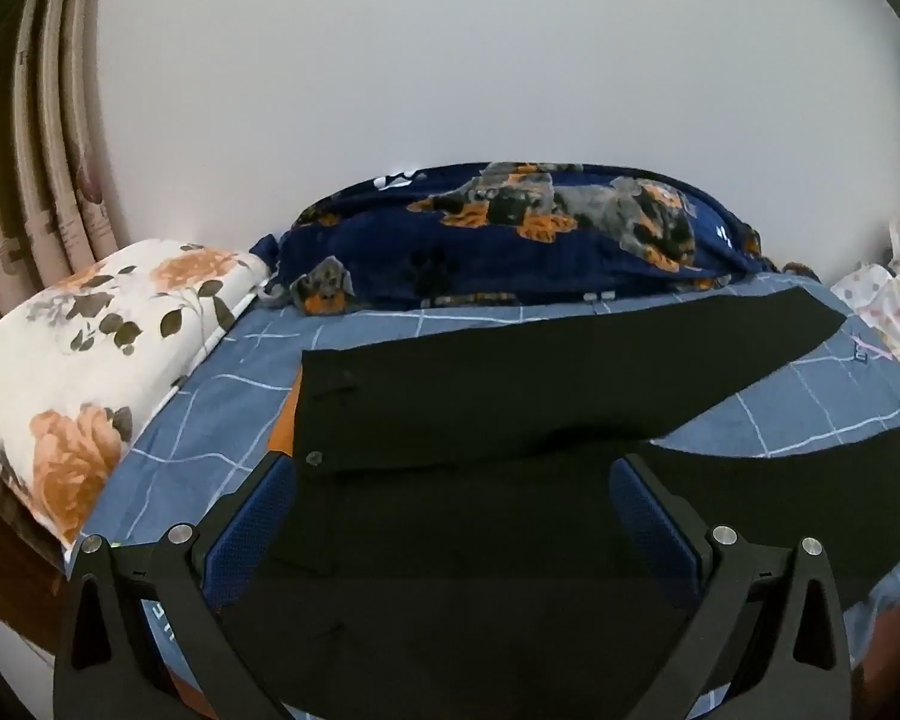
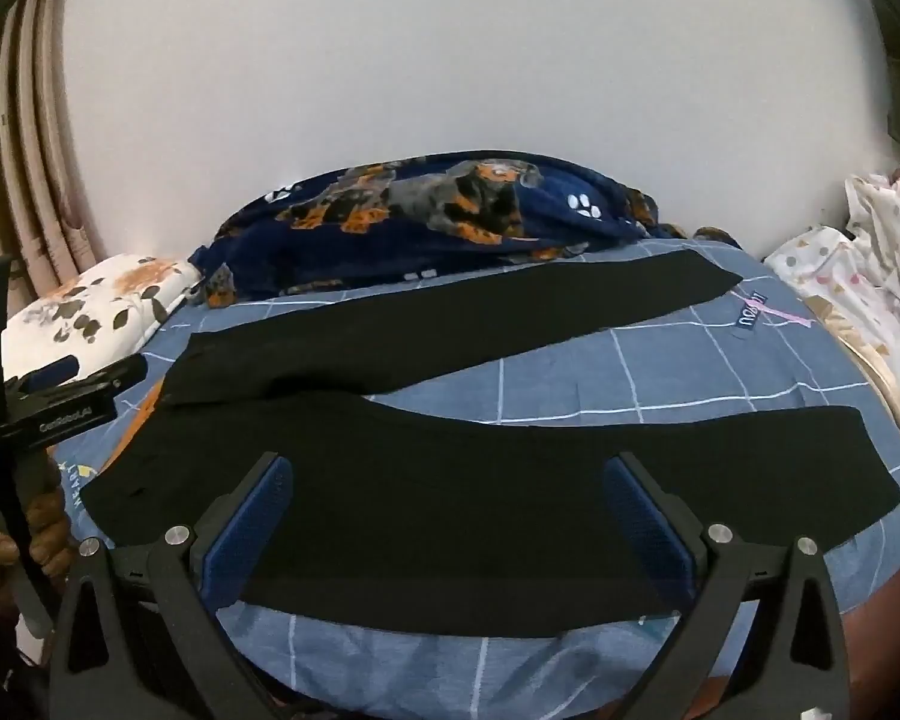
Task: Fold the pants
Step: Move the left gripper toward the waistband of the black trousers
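Observation:
Black pants lie spread flat on a blue checked bedsheet, waistband to the left, the two legs fanned apart to the right. In the left wrist view the waist part with a button is just ahead. My left gripper is open, hovering over the waist and near leg. It also shows from outside in the right wrist view. My right gripper is open above the middle of the near leg. Neither holds anything.
A floral pillow lies at the left of the bed. A navy dog-print blanket is bunched along the white wall. Pale spotted bedding sits at the right. Curtains hang at the far left.

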Tool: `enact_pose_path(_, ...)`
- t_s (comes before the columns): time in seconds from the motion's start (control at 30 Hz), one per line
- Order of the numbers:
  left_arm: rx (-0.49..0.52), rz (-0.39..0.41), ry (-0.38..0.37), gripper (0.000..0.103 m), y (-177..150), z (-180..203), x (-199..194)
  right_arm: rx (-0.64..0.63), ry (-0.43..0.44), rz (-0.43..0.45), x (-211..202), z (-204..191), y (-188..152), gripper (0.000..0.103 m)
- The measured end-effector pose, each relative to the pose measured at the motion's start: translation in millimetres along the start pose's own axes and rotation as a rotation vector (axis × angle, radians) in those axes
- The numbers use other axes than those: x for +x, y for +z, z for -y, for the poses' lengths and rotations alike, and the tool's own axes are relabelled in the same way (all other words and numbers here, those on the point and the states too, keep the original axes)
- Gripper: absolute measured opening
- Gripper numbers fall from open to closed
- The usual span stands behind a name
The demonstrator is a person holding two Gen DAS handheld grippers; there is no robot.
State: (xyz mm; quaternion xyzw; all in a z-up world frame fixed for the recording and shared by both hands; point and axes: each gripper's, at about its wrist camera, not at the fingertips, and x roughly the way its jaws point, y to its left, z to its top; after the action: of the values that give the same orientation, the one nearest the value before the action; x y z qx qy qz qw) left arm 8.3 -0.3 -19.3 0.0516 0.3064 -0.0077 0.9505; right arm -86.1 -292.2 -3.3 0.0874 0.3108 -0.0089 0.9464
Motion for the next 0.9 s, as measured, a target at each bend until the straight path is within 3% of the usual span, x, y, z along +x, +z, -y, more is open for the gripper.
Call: enact_pose_path(0.9, 0.023, -0.050, 0.020, 0.103, -12.7, -4.5, 19.7, 0.005, 0.018, -0.025, 11.2, -1.7, -10.0, 0.103)
